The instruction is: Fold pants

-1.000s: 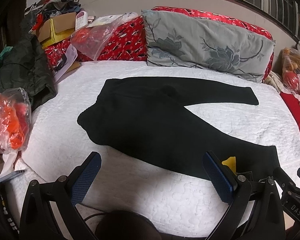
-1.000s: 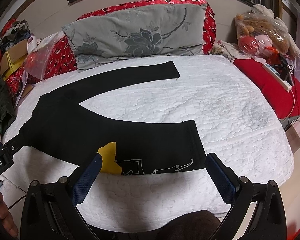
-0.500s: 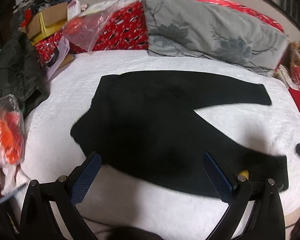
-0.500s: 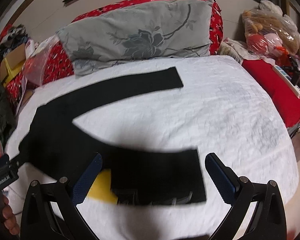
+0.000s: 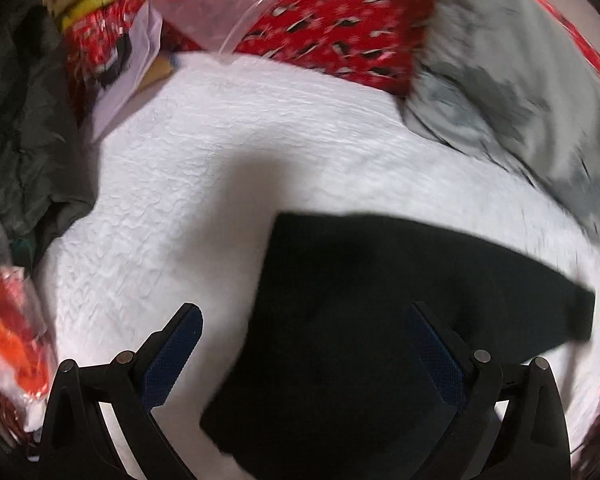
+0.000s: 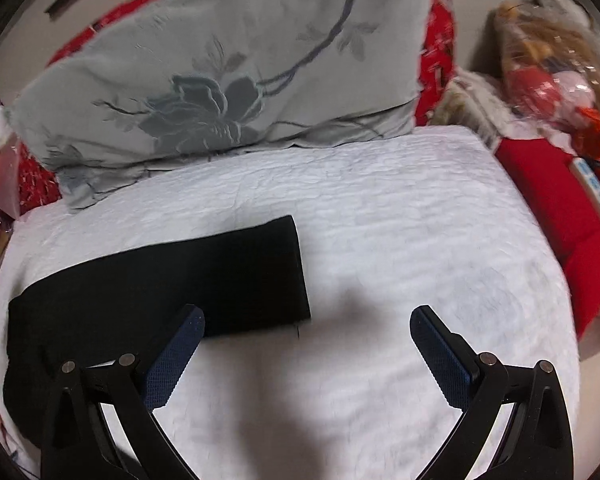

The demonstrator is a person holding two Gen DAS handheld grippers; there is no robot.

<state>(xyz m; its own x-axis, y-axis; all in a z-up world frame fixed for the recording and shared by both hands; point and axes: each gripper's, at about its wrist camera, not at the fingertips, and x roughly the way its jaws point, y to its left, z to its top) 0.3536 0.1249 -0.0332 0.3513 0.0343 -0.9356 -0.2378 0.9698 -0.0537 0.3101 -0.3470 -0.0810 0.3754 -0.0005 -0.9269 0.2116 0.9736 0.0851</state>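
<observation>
**Reaching in for the first fold, nothing gripped**

Spread flat on the white quilted bedspread [image 5: 204,184]: the black knit pants [image 5: 380,320], unfolded by the look of it. Judged an approach step, first fold not yet made.

Far left of the pants, at the bedspread's edge: a crinkled clear plastic bag [image 5: 8,332] holding something orange, too blurred to name. Beyond the pants on the left, against the red patterned cushion [image 5: 340,36]: a second clear plastic bag [image 5: 216,4], contents unclear.

Left gripper [image 5: 304,344]: jaws wide apart, empty, hovering over the broad end of the pants, one blue pad off the cloth, the other above it.

Right gripper [image 6: 306,344]: jaws equally wide, empty, just right of the square leg cuff [image 6: 276,272]. Behind the pants, the grey flowered pillow [image 6: 220,72].

Far right of the pants: a clear bag [image 6: 556,68] of soft toys, apparently.

Next, probably: lower each gripper onto an edge, pinch only the layers intended, lift and carry together to avoid dragging the fabric askew.
</observation>
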